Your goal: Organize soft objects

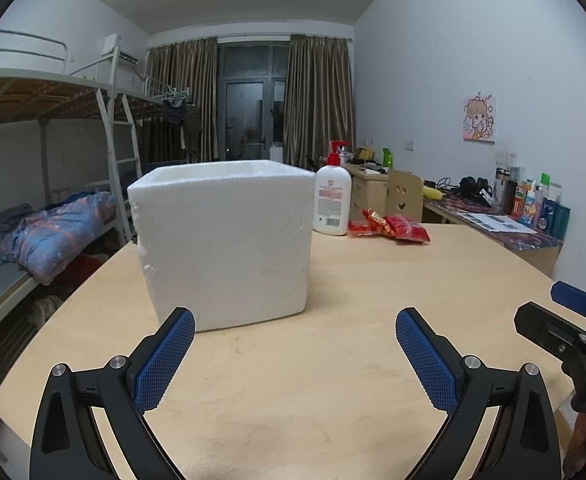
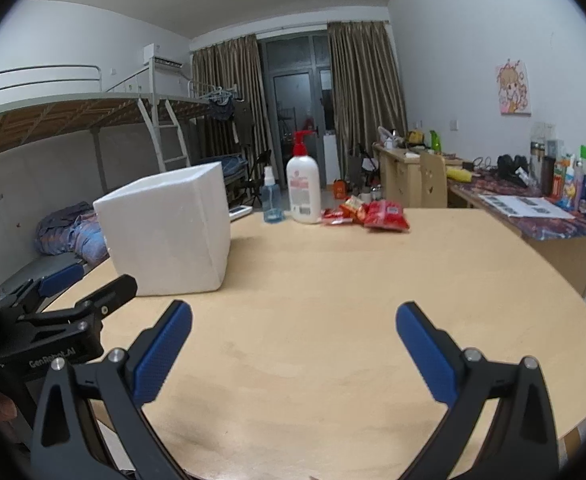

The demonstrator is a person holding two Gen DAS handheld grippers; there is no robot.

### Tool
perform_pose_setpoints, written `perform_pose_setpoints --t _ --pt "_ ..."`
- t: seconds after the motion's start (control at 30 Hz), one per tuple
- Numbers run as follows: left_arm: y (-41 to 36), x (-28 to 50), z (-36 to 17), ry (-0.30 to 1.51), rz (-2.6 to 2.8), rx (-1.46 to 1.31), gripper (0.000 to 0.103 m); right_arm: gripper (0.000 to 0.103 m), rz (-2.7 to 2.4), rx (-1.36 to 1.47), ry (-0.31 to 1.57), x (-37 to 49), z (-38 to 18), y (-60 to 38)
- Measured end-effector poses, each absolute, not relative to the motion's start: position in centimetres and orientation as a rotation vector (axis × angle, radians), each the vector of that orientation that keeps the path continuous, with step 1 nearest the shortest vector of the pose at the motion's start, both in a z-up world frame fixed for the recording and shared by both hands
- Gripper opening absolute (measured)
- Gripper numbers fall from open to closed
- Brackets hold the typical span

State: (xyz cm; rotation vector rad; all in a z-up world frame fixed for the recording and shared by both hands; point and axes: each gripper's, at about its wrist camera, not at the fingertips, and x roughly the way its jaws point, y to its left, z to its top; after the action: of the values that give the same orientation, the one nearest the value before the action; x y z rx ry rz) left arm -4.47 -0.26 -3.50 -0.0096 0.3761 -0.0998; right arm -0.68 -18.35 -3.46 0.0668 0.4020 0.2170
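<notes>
Both the left tongs (image 1: 295,354) and right tongs (image 2: 293,350) gape wide above a pale wooden worktop (image 2: 333,280) carrying a foam box (image 1: 223,240), in a dim bunk-bed (image 1: 33,96) dormitory.

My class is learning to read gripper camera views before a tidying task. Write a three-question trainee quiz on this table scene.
1. True or false: both grippers are empty.
2. What lies right of the lotion bottle? A) towels B) red snack packets C) cups
3. Name the large white container.

Key:
1. True: left gripper and right gripper stand open over the table.
2. B, red snack packets.
3. Foam box.
</notes>
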Motion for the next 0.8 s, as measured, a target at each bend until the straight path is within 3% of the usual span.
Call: perform_pose_setpoints --t 0.8 --pt "0.7 -3.9 -2.9 0.388 -0.078 -0.029 0.101 0.103 0.235 0.061 0.377 -0.7 -2.4 -17.6"
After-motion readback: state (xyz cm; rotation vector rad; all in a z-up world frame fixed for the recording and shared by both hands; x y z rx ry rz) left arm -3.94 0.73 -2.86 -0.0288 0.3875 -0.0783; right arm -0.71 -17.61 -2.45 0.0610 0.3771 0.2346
